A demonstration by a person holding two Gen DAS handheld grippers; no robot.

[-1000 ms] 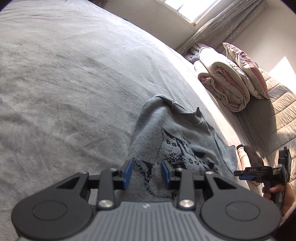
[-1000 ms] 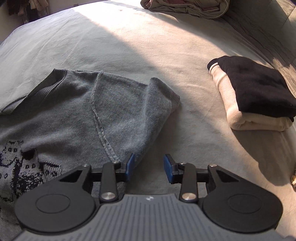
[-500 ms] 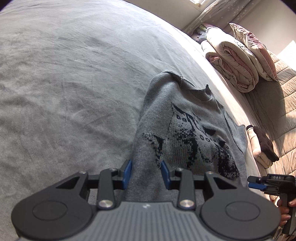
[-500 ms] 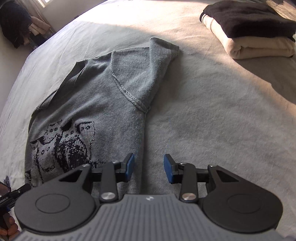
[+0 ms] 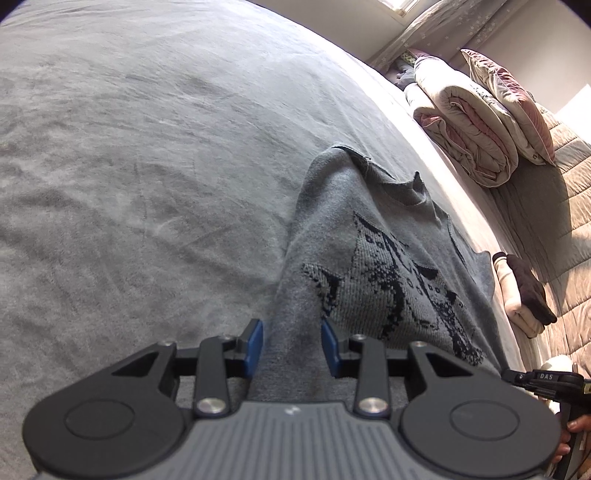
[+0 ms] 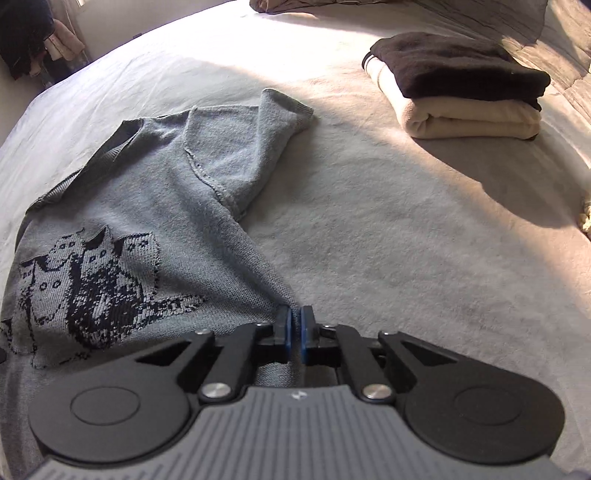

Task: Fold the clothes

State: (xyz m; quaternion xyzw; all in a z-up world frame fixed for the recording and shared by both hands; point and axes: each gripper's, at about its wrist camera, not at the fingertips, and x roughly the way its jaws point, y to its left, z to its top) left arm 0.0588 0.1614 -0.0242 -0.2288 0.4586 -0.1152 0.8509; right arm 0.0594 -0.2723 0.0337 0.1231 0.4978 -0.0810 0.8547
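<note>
Right claw [image 6: 294,332], clenched on the lower side edge of the grey sweater [image 6: 155,206], apparently pinching fabric; left claw [image 5: 291,345], parted, straddling the sweater's opposite edge without pressing; sweater spread flat on the bed [image 5: 147,147]; folded black-and-cream stack [image 6: 458,88] lying well apart.

— What lies on the grey bedspread [image 5: 147,155]?
— A rolled quilt [image 5: 469,129] under a pink pillow [image 5: 513,107], near the curtain [image 5: 432,26].
— Anything else?
— Dark clothes hang in the corner [image 6: 26,37].
</note>
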